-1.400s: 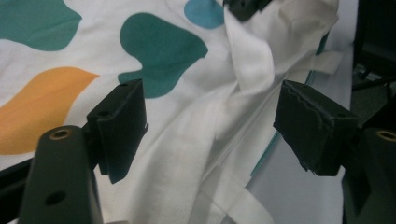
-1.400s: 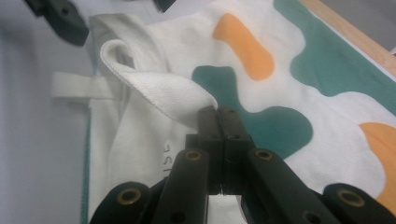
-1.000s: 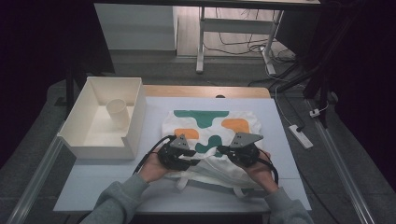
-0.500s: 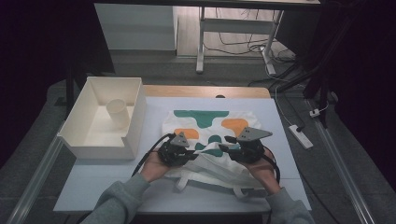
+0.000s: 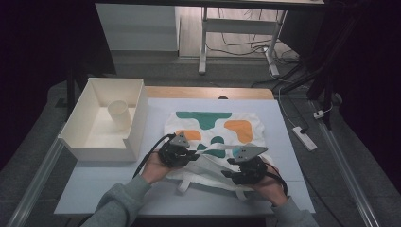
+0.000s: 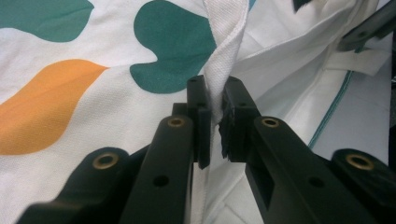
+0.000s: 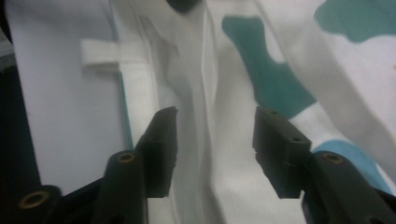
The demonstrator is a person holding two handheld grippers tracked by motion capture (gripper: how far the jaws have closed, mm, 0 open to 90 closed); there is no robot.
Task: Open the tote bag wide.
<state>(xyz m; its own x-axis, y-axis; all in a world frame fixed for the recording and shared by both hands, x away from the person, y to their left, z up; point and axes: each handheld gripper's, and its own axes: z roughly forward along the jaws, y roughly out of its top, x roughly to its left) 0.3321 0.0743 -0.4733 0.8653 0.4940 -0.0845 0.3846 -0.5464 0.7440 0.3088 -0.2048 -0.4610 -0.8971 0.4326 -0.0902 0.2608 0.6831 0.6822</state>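
Off to the left of our left gripper (image 5: 176,152) stands a white bin (image 5: 79,140) on the worktop (image 5: 156,198), with a paper cup (image 5: 118,115) upright inside it; it is near the gripper but does not touch it. Nothing lies between our two grippers except the bag's own cloth and a loose handle (image 5: 185,184) trailing toward us. Beyond the worktop, to the right, a power strip (image 5: 303,138) lies on the floor, well apart.

The bag (image 5: 213,137) lies flat in front of both grippers, white cotton printed with green and orange blobs, its mouth end rumpled beneath them.

In the left gripper view our left gripper (image 6: 214,112) is clamped on a twisted white strap (image 6: 224,56) that rises between the pads. In the right gripper view our right gripper (image 7: 215,140) is released: its jaws stand apart over a fold of white cloth (image 7: 205,93), pads clear of it. They have just been opening.
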